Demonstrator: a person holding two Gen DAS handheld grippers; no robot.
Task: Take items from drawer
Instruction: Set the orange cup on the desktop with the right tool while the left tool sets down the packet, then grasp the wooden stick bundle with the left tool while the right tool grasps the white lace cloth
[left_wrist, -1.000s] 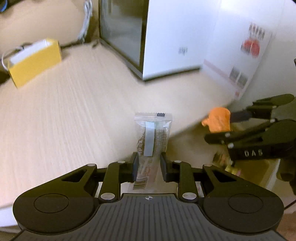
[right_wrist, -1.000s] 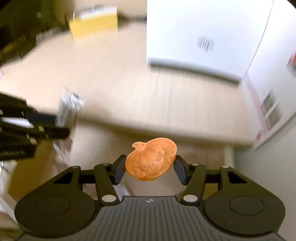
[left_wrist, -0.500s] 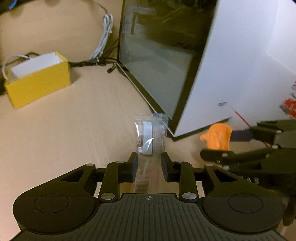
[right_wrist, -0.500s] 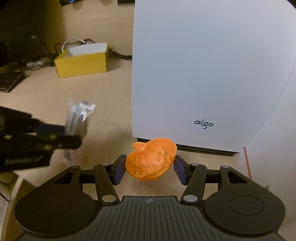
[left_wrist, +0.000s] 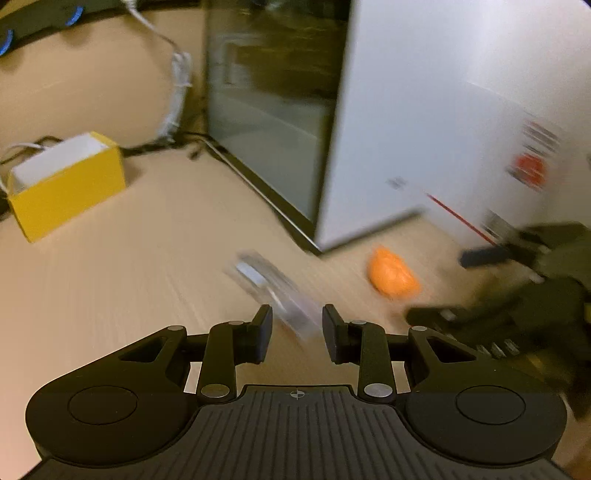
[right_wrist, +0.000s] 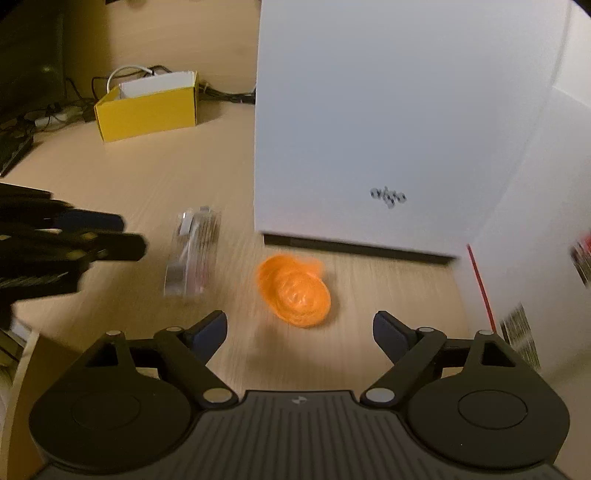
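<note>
While both jaws parted, the right gripper (right_wrist: 300, 325) opening and the left gripper (left_wrist: 297, 328) closing empty, the orange pumpkin (right_wrist: 293, 291) lay just beyond right fingers, the clear packet (left_wrist: 273, 291) slanting away ahead of left fingers on the desk (left_wrist: 129, 266).

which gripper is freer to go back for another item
Right. The right gripper has jaws opening wide, and the orange pumpkin lies on the desk clear of them. The left gripper has jaws closing with the end of the clear bag between them.
</note>
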